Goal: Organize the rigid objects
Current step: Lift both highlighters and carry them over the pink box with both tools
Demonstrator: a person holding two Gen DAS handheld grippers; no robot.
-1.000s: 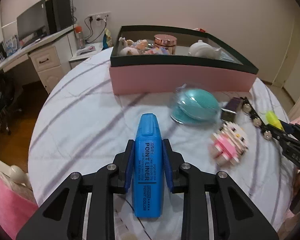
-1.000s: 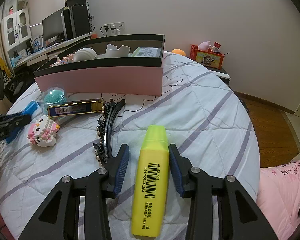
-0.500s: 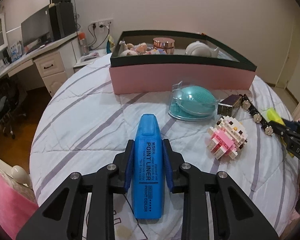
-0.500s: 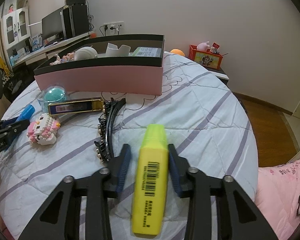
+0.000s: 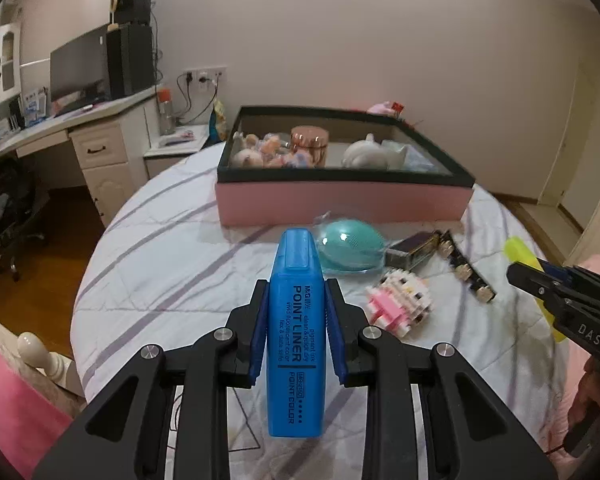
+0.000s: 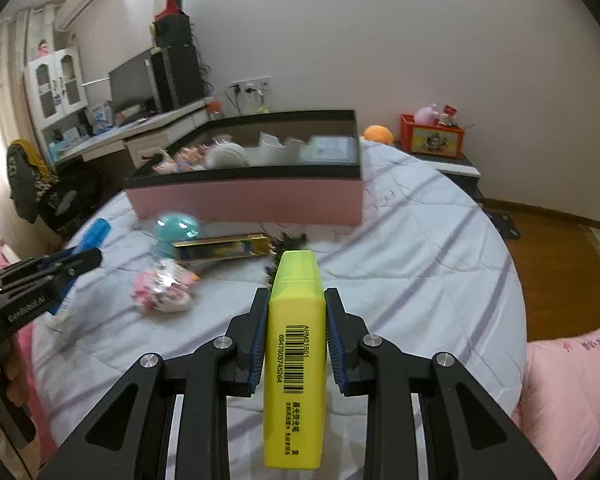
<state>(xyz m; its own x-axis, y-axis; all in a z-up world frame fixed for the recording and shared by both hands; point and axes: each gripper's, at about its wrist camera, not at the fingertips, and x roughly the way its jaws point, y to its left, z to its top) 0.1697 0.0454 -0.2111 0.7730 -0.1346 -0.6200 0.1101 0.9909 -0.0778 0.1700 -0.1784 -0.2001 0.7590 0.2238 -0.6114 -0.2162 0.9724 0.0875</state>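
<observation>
My left gripper (image 5: 297,300) is shut on a blue highlighter (image 5: 296,332) and holds it above the striped bedcover. My right gripper (image 6: 297,300) is shut on a yellow highlighter (image 6: 295,360), also lifted. Ahead stands a pink box with a black rim (image 5: 340,200), also in the right wrist view (image 6: 252,200), holding small toys and a copper jar (image 5: 309,148). In front of it lie a teal brush in a clear case (image 5: 350,246), a gold-edged case (image 6: 220,248), a black hair clip (image 5: 466,270) and a pink block figure (image 5: 398,304).
The round bed (image 5: 160,264) drops to a wooden floor on the left and right. A desk with a monitor (image 5: 80,68) stands far left. A nightstand with a red box (image 6: 432,140) is behind on the right. Pink bedding (image 6: 572,392) lies at the lower right.
Both grippers have risen and tilted up with their highlighters; the box and the room's far wall show higher and farther. The right view has swung left slightly.
</observation>
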